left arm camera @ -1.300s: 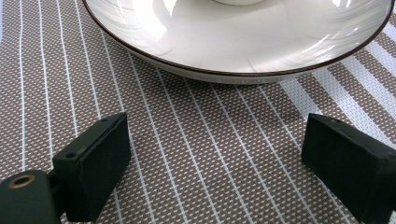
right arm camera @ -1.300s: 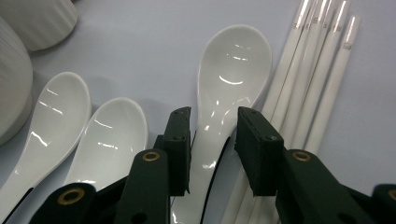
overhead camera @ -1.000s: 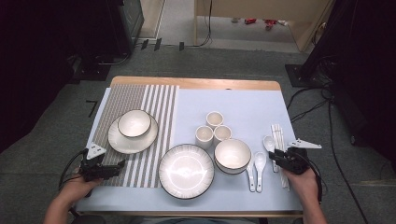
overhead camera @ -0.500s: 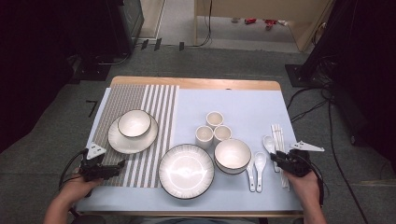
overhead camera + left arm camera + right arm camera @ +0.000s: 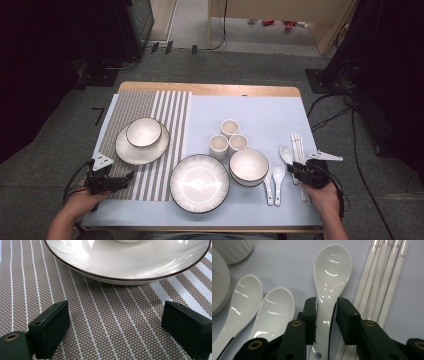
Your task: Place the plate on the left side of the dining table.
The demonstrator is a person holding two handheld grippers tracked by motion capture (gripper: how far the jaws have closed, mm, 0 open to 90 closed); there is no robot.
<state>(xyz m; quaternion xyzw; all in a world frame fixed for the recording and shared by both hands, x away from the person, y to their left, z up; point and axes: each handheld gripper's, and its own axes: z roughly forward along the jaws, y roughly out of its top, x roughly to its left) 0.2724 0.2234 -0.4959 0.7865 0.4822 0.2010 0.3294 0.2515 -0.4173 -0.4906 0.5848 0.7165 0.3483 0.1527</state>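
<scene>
At the near left of the worktop (image 5: 150, 215), the left tool (image 5: 127, 176) is rested on the striped placemat (image 5: 172, 107) with its jaws spread wide and nothing between them; the rim of the plate (image 5: 130, 267) carrying a bowl (image 5: 143, 131) is seen just beyond them in the left gripper view. Further right, a large plate (image 5: 199, 182), three cups (image 5: 229, 128) and a second bowl (image 5: 248, 165) are laid out. At the near right, the right tool (image 5: 326, 320) is set astride the handle of a white spoon (image 5: 332, 275), and its jaws have just been closing. They are narrow, but whether the pads already press on the handle cannot be told.

For a sound grip, the handle should be kept centred between the pads and clamped fully before any lift, since glazed ceramic is likely to slip. The neighbouring two spoons (image 5: 262, 307) and chopsticks (image 5: 384, 277) should be left undisturbed.

The handle between the pads is made plain in the right gripper view; in the high view the whole table setting is laid open.
</scene>
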